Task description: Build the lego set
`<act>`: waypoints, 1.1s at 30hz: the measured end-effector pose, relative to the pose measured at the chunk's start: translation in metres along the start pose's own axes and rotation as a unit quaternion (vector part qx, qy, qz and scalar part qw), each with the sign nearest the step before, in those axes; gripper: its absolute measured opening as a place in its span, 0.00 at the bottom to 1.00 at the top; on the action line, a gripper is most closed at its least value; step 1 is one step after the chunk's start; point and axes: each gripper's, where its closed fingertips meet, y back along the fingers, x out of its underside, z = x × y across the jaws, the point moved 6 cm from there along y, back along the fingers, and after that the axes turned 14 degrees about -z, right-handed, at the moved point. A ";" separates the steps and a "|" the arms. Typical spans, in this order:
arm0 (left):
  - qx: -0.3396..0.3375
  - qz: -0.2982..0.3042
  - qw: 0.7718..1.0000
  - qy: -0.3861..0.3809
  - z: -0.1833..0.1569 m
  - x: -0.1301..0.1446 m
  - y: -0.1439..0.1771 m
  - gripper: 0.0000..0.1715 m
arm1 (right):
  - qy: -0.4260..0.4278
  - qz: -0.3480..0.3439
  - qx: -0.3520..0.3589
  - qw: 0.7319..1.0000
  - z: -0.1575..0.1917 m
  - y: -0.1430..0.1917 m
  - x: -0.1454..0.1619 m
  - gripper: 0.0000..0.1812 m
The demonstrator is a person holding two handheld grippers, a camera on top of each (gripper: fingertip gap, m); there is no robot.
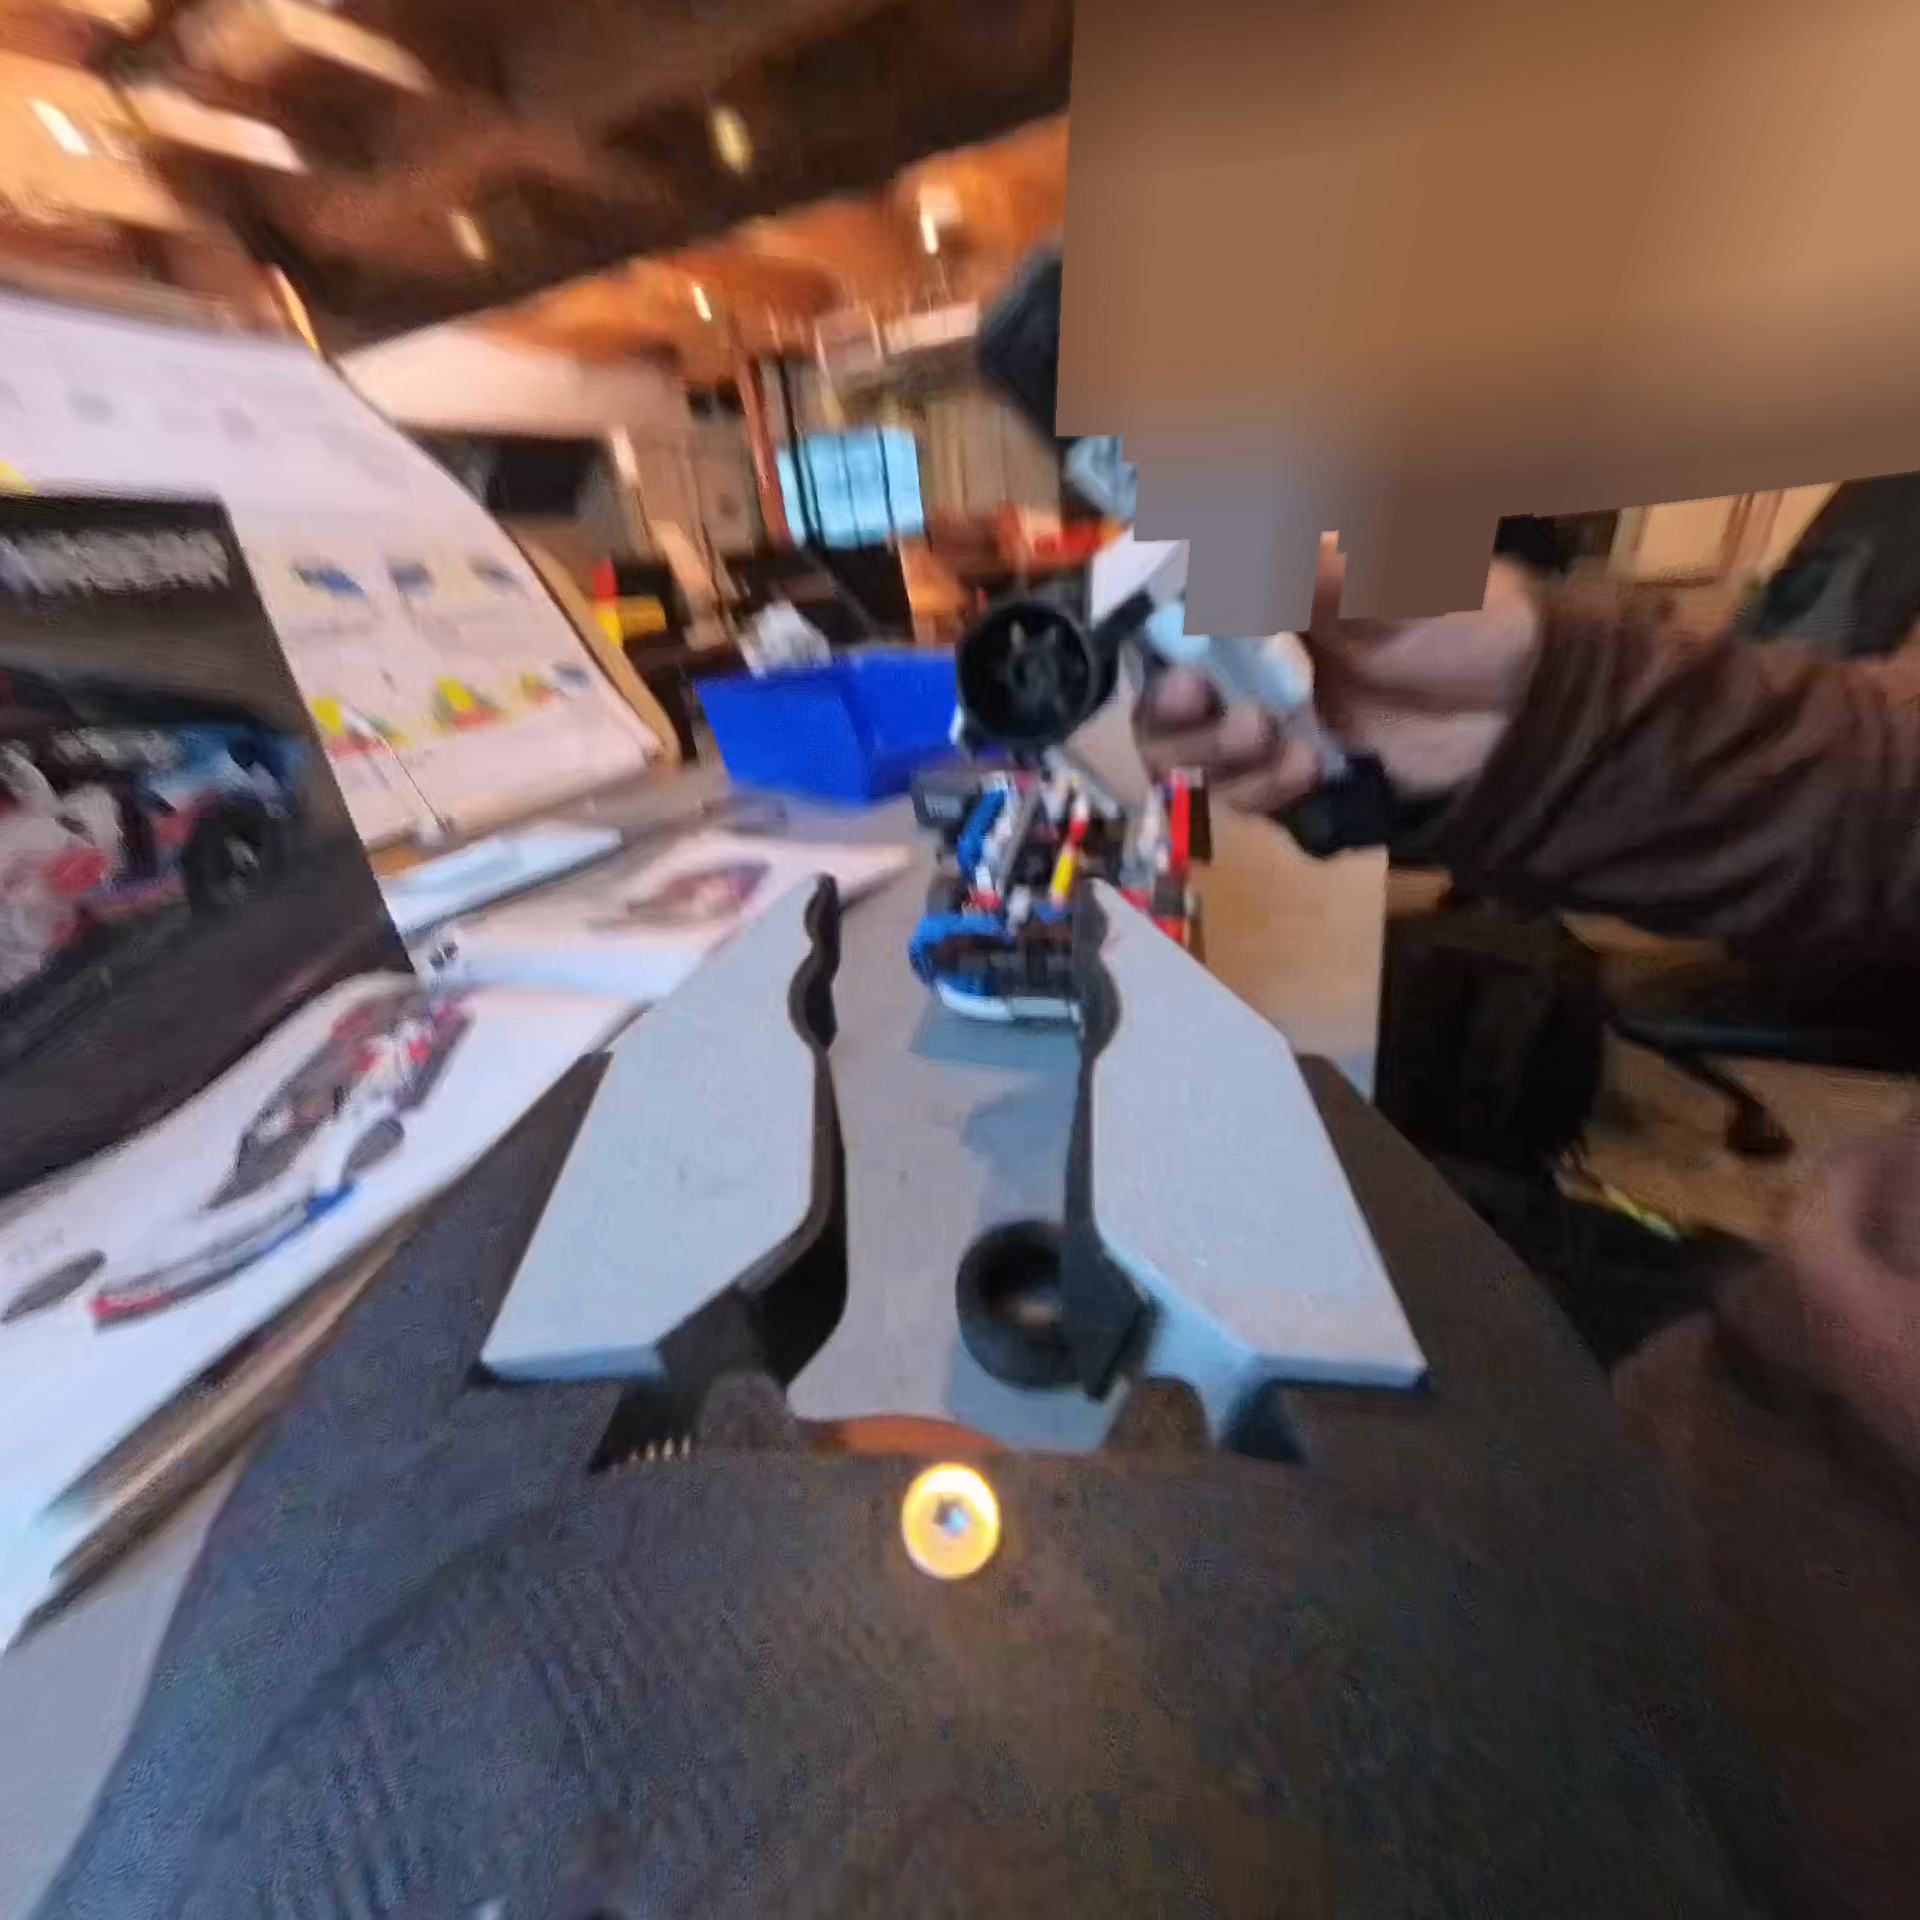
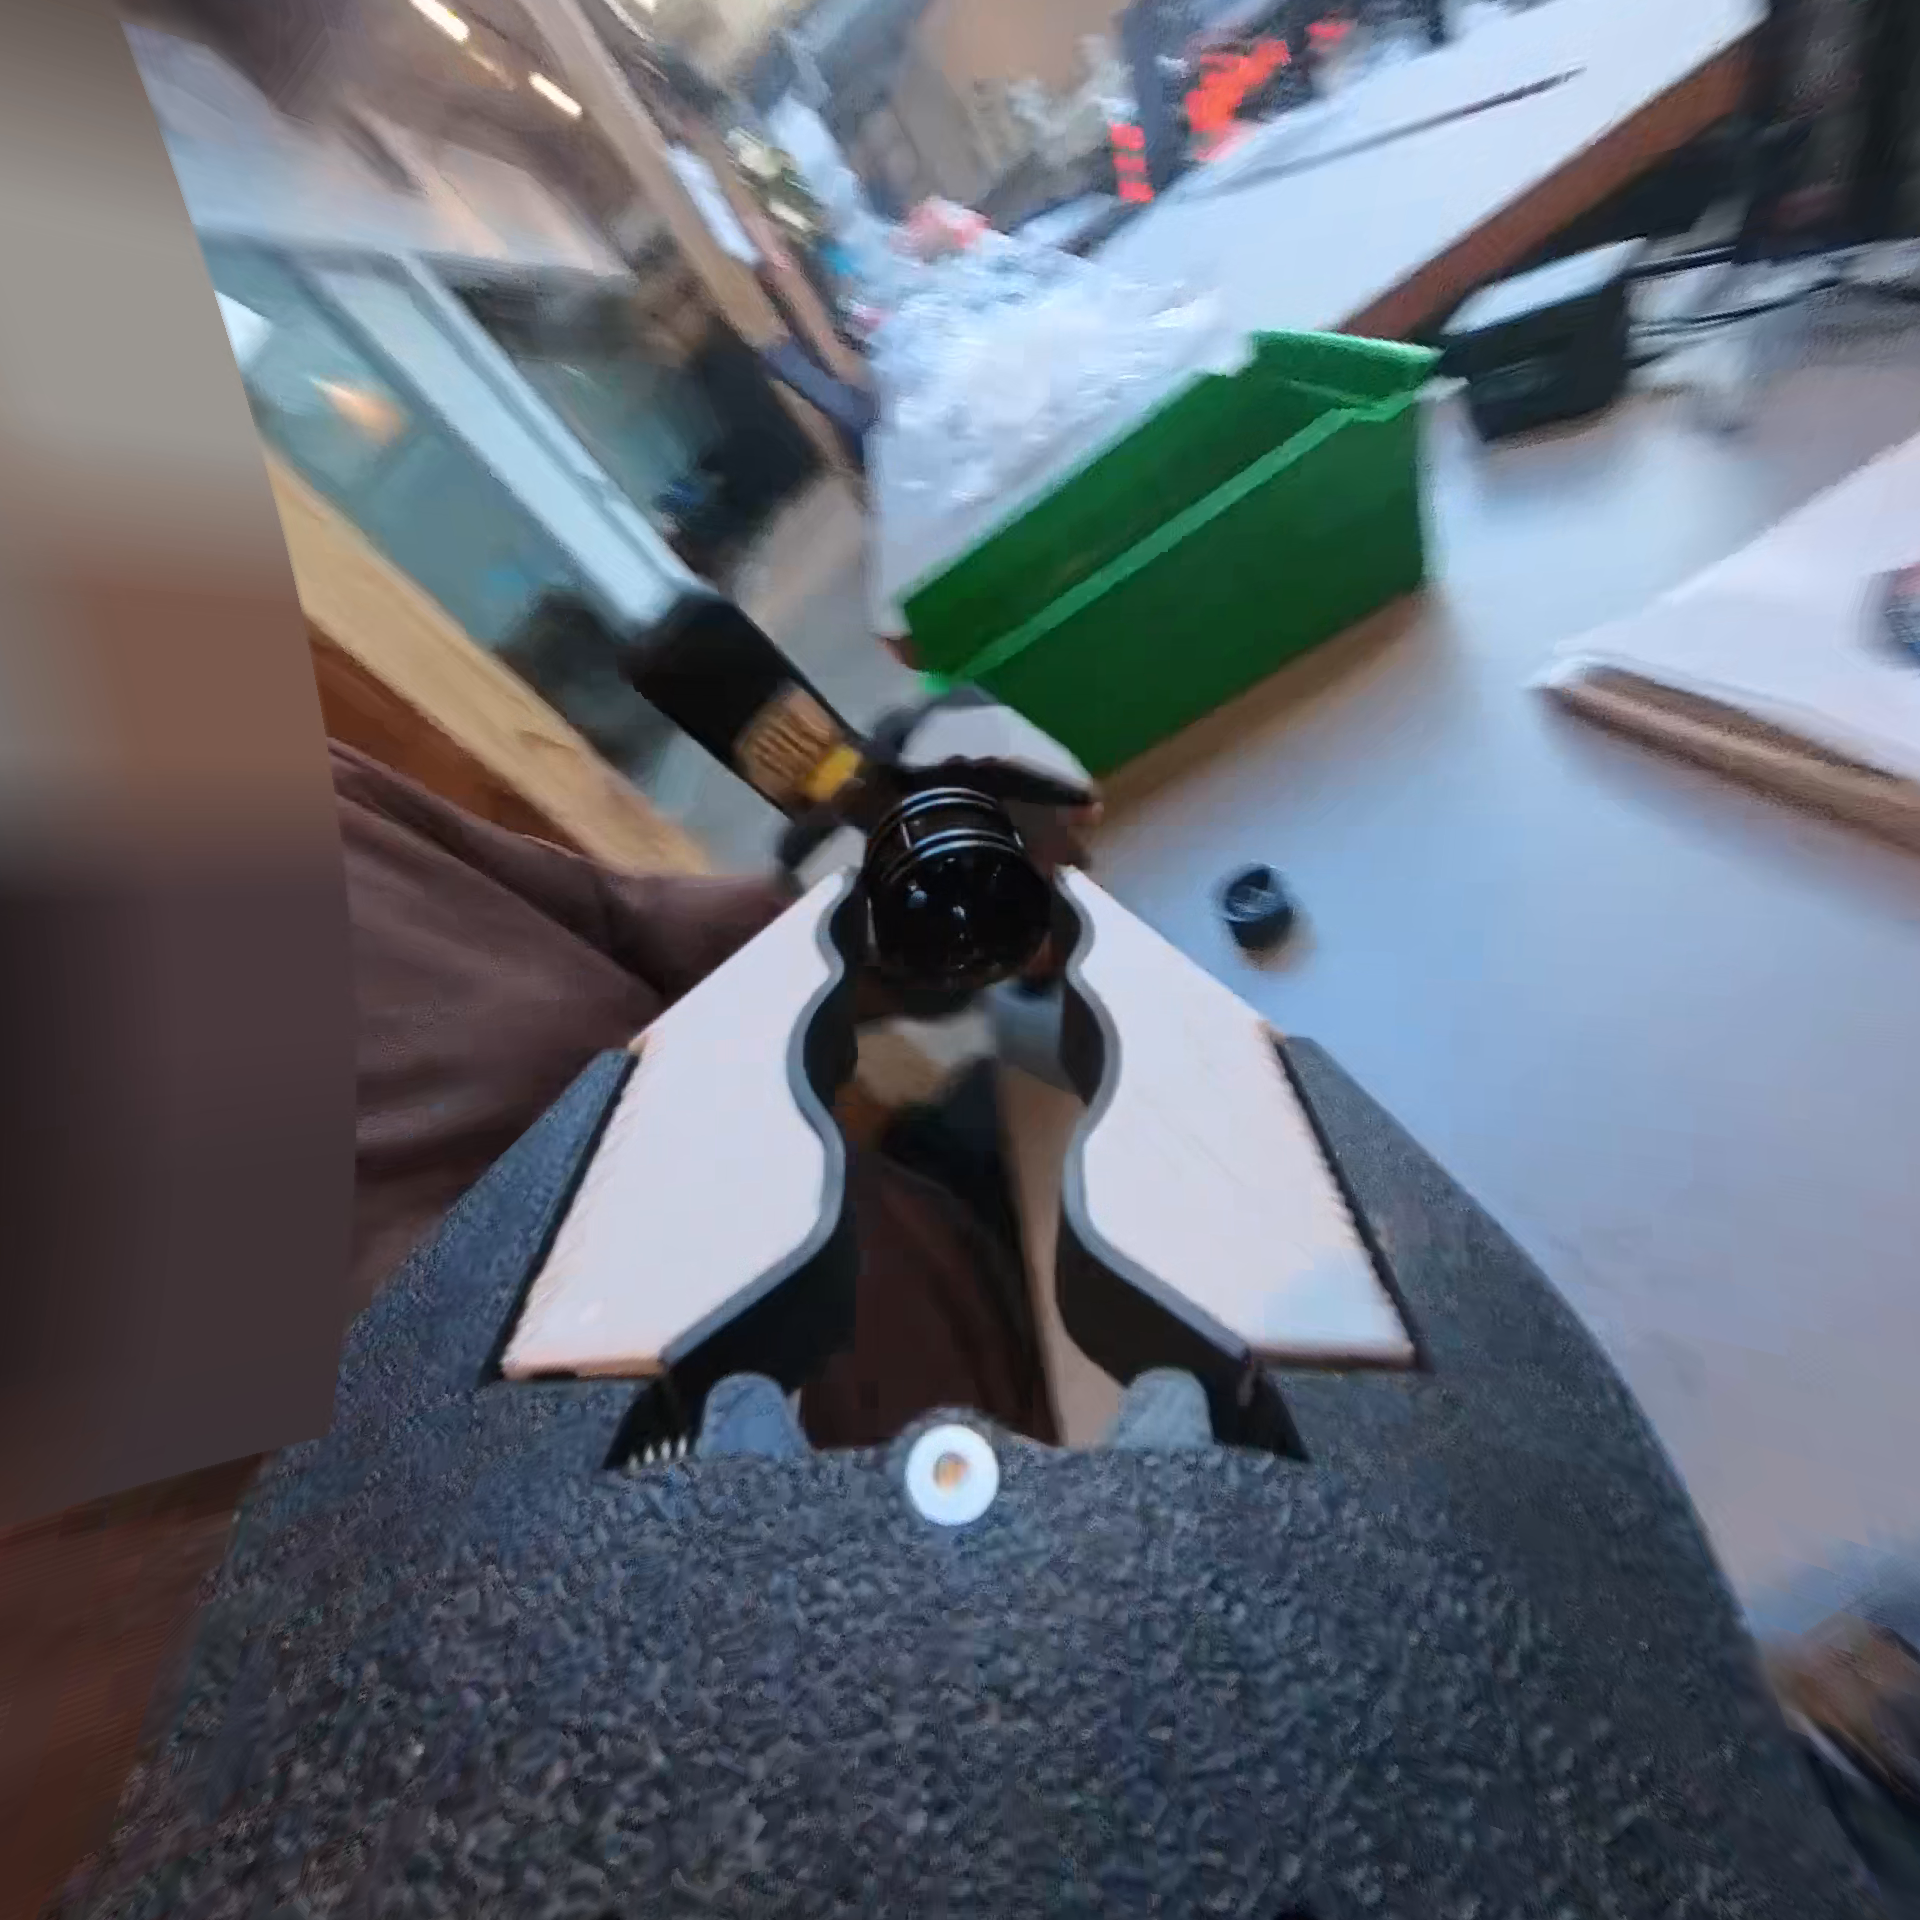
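My left gripper (image 1: 956, 914) is open over the grey table, with nothing between its fingers. A blue, white and red lego car build (image 1: 1023, 883) stands upright just past its tips, close to the right finger. A loose black tyre (image 1: 1008, 1304) lies on the table under the gripper, partly hidden by that finger. My right gripper (image 2: 956, 904) is shut on a black wheel rim (image 2: 951, 925). In the left wrist view the right gripper (image 1: 1101, 634) holds that rim (image 1: 1029, 670) in the air just above the build. The tyre also shows in the right wrist view (image 2: 1257, 904).
The set's dark box (image 1: 156, 779) and open instruction booklets (image 1: 312, 1122) lie at the left, with a blue bin (image 1: 831, 717) behind. A green bin (image 2: 1174, 561) holds clear plastic bags (image 2: 997, 364). Another booklet (image 2: 1766, 644) lies at the right. A person's brown sleeve (image 1: 1610, 748) is nearby.
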 end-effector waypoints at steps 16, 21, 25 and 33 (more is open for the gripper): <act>0.170 0.145 0.974 0.028 -0.027 0.039 -0.016 0.03 | 0.167 0.207 0.219 0.939 -0.007 0.067 0.078 0.17; 0.106 -0.449 0.704 0.541 0.048 -0.062 0.019 0.04 | 0.147 0.186 0.203 0.950 -0.003 0.081 0.081 0.17; 0.083 -0.463 0.666 0.579 0.034 -0.046 0.014 0.03 | 0.148 0.176 0.188 0.955 0.000 0.081 0.080 0.17; 0.077 -0.471 0.627 0.616 0.026 -0.030 0.015 0.03 | 0.154 0.165 0.178 0.958 0.008 0.079 0.074 0.17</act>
